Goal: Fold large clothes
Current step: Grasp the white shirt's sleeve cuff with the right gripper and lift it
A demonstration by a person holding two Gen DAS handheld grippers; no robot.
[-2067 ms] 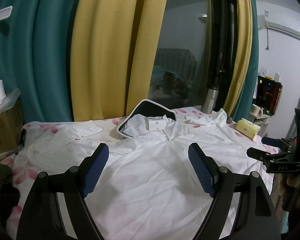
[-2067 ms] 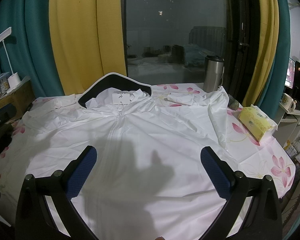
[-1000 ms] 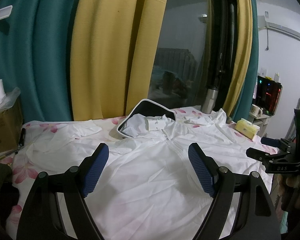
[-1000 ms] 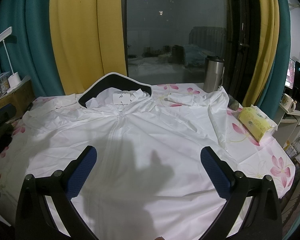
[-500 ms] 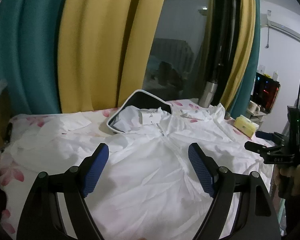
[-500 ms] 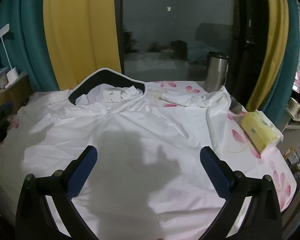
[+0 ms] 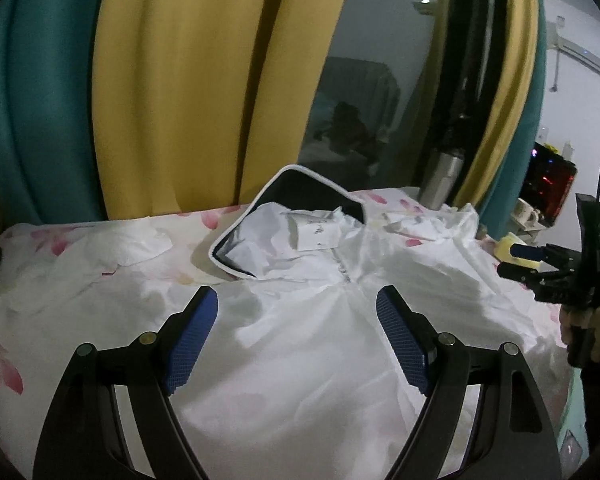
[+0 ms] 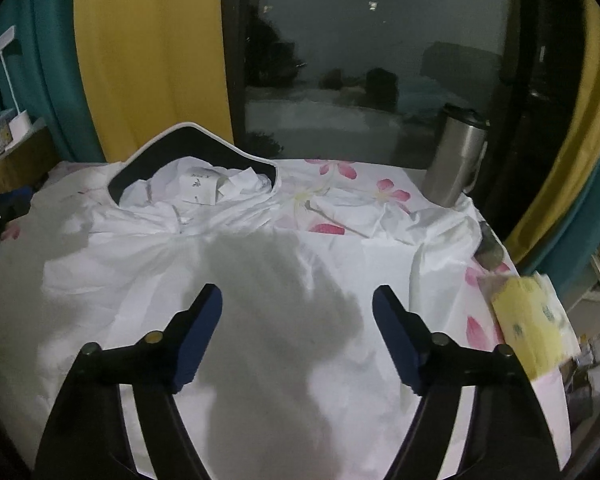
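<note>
Hovering over the spread white hooded jacket (image 8: 260, 280) for folding, left claw (image 7: 298, 340) gapes empty; right claw (image 8: 297, 332), narrowing, grips nothing.

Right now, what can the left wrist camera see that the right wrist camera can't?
Only the left wrist view shows the whole right hand-held gripper, held in a hand, and a red-lit box. Only the right wrist view shows a white lamp. Both show the white jacket, the steel flask, the yellow packet and yellow curtains.

Steel tumbler (image 8: 456, 160) by window; yellow tissue pack (image 8: 528, 320) on floral sheet (image 8: 340, 184); yellow curtain (image 7: 188, 80).
</note>
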